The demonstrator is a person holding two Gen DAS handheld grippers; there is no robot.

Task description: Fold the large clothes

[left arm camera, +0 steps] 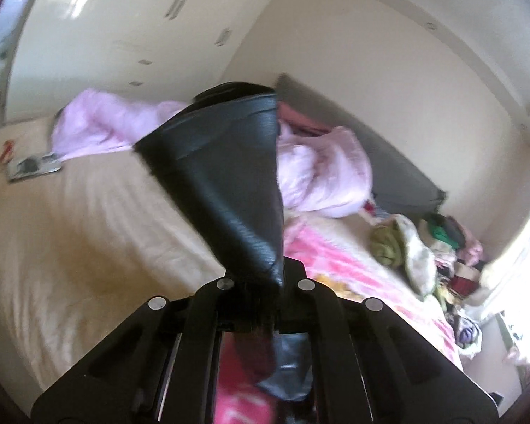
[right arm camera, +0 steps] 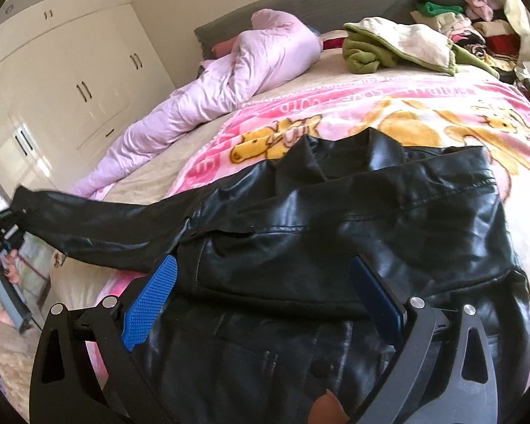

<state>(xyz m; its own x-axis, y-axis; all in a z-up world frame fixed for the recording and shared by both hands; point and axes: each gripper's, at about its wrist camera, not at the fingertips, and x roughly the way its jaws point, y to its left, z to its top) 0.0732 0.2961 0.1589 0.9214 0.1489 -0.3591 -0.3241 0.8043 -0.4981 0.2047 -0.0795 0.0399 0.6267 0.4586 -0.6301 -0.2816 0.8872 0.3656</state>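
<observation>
Left gripper [left arm camera: 254, 279] pinched tight on the cuff end of a sleeve [left arm camera: 226, 176] of the black leather jacket [right arm camera: 335, 240], sleeve rising from between the closed fingers and fanning out across the left wrist view. Seen from the right wrist camera at far left, same gripper [right arm camera: 7, 226] holding that sleeve [right arm camera: 99, 222] pulled out straight and lifted sideways off the bed, with the person's left hand [right arm camera: 0, 282] wrapped round its handle.

Right gripper [right arm camera: 265, 289] spread wide, blue textured pads [right arm camera: 152, 300] apart on either side of the jacket's lower body, hovering just over or resting on the leather; contact impossible to tell.

Jacket body lying flat on the pink cartoon-bear blanket [right arm camera: 388, 113], collar end pointing toward the grey headboard [right arm camera: 300, 3].

Elsewhere on the bed: crumpled lilac quilt [right arm camera: 212, 84] along the far side, green-and-cream fleece garment [right arm camera: 388, 46] near the headboard, heap of mixed folded clothes [right arm camera: 459, 24] in the corner. Cream wardrobe doors with dark handles [right arm camera: 70, 81] along the wall beyond. Beige sheet [left arm camera: 88, 229] bare on the left of the mattress.
</observation>
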